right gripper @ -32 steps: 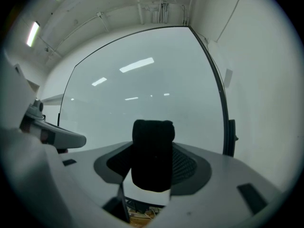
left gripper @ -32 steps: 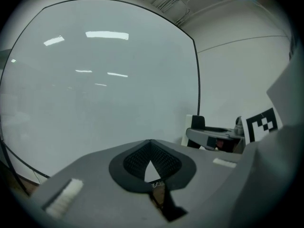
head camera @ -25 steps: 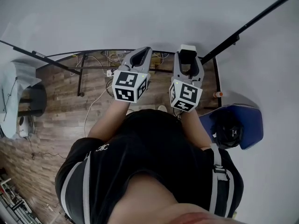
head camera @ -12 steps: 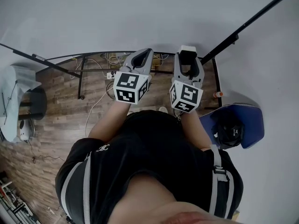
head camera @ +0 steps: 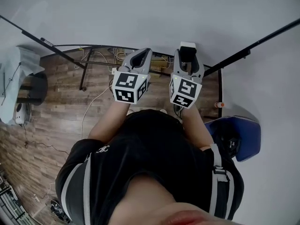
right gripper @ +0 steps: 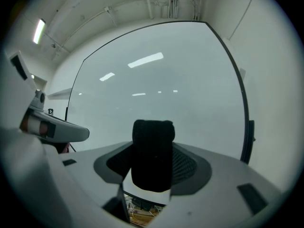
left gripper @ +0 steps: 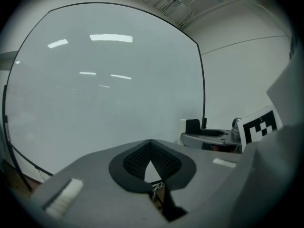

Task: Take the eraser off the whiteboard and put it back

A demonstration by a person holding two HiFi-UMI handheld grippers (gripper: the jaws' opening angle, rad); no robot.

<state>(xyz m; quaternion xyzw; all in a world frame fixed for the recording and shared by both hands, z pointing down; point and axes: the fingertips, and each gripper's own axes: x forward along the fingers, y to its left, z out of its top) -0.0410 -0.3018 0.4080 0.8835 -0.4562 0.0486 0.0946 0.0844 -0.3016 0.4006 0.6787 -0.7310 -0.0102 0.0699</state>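
The whiteboard (head camera: 140,13) fills the far side of the head view and is blank. My right gripper (head camera: 187,56) is shut on the eraser (head camera: 188,49), a white block with black felt, and holds it up in front of the board. In the right gripper view the eraser (right gripper: 152,151) stands upright between the jaws with the whiteboard (right gripper: 161,84) behind it. I cannot tell whether it touches the board. My left gripper (head camera: 143,54) is level with it on the left, shut and empty. Its closed jaw pads (left gripper: 151,151) point at the whiteboard (left gripper: 104,89).
Below the board lie a wooden floor with cables (head camera: 93,102) and the board's black stand bars (head camera: 82,74). A blue chair (head camera: 246,139) with a dark object on it stands at the right. A stool draped in pale cloth (head camera: 18,74) stands at the left.
The head view has shifted, so the floor, chair and stand bars sit differently in frame. Both grippers have stayed almost in place, and the right one keeps its hold on the eraser.
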